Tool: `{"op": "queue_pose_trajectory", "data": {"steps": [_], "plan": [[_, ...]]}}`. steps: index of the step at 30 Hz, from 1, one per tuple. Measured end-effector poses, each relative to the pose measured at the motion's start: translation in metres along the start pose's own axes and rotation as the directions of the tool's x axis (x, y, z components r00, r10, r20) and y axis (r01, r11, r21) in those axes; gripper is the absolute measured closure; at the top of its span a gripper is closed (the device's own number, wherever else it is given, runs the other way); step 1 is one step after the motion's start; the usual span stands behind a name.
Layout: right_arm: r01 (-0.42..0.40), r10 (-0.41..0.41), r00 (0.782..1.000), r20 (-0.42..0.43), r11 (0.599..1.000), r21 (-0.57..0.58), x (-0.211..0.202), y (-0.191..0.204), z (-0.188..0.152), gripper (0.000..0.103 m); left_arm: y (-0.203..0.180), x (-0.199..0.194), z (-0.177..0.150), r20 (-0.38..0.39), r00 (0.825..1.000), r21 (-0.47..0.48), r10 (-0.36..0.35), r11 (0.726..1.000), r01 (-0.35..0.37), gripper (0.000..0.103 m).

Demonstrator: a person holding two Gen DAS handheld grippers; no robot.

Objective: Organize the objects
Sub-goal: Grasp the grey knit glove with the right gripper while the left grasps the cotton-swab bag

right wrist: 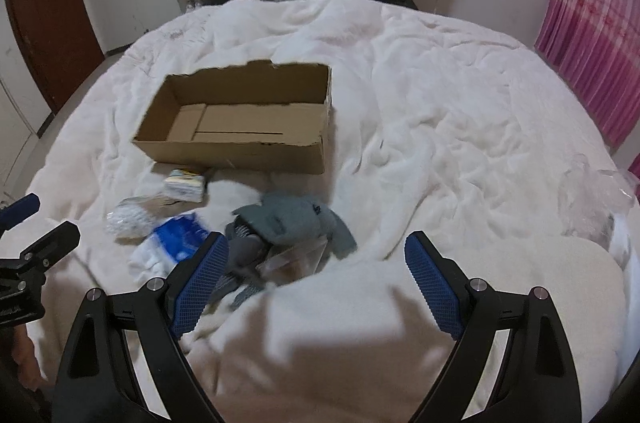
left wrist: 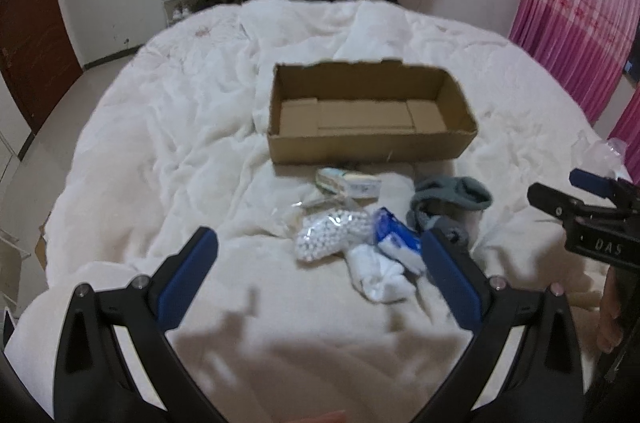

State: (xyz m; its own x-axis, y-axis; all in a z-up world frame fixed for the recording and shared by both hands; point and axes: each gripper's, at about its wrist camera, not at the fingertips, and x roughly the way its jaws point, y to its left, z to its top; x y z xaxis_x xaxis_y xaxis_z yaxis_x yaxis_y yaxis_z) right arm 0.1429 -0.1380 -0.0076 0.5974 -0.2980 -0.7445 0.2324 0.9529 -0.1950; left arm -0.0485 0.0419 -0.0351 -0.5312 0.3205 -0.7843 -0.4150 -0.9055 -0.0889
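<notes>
Left wrist view, left gripper (left wrist: 320, 255) hovering wide-open over white socks (left wrist: 378, 277), right gripper (right wrist: 316, 255) gaping above grey socks (right wrist: 296, 219), open brown cardboard box (left wrist: 360, 143) sitting beyond.

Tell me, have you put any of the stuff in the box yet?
Not yet. The cardboard box is empty. Both the left tongs and the right tongs are open and hold nothing. Left to do, all lying on the bed in front of the box: the bag of white beads, the blue-and-white packet, the white socks, the grey socks and the small pack.
</notes>
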Motion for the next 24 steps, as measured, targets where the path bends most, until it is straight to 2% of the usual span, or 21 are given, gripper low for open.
{"op": "queue_pose_trajectory", "data": {"steps": [3,9,13,15,18,21,24], "plan": [[-0.016,0.017,0.998,-0.058,1.000,0.018,0.034,-0.004,0.006,0.011,-0.002,0.033,0.005,-0.062,0.998,0.012,-0.015,1.000,0.015,0.001],[-0.049,0.050,0.991,-0.126,0.999,0.010,0.079,0.000,0.013,0.013,0.000,0.072,0.011,-0.107,0.994,-0.009,-0.004,1.000,0.004,0.001],[-0.071,0.070,0.983,-0.169,0.997,0.002,0.104,0.006,0.012,0.014,0.006,0.106,0.012,-0.188,0.982,-0.040,-0.034,0.999,0.027,0.001],[-0.097,0.096,0.976,-0.193,0.995,0.006,0.116,0.007,0.012,0.024,0.009,0.122,0.010,-0.228,0.973,-0.067,-0.035,0.998,0.020,0.002],[-0.141,0.142,0.963,-0.228,0.990,0.021,0.129,0.006,0.010,0.036,0.016,0.137,0.005,-0.278,0.957,-0.117,-0.084,0.992,0.053,0.017],[-0.155,0.158,0.960,-0.230,0.987,0.033,0.131,0.004,0.009,0.046,0.015,0.137,0.003,-0.274,0.956,-0.116,-0.100,0.991,0.070,0.033],[-0.173,0.180,0.962,-0.207,0.984,0.049,0.123,0.000,0.008,0.054,0.012,0.132,0.001,-0.254,0.961,-0.109,-0.107,0.991,0.081,0.043]]}}
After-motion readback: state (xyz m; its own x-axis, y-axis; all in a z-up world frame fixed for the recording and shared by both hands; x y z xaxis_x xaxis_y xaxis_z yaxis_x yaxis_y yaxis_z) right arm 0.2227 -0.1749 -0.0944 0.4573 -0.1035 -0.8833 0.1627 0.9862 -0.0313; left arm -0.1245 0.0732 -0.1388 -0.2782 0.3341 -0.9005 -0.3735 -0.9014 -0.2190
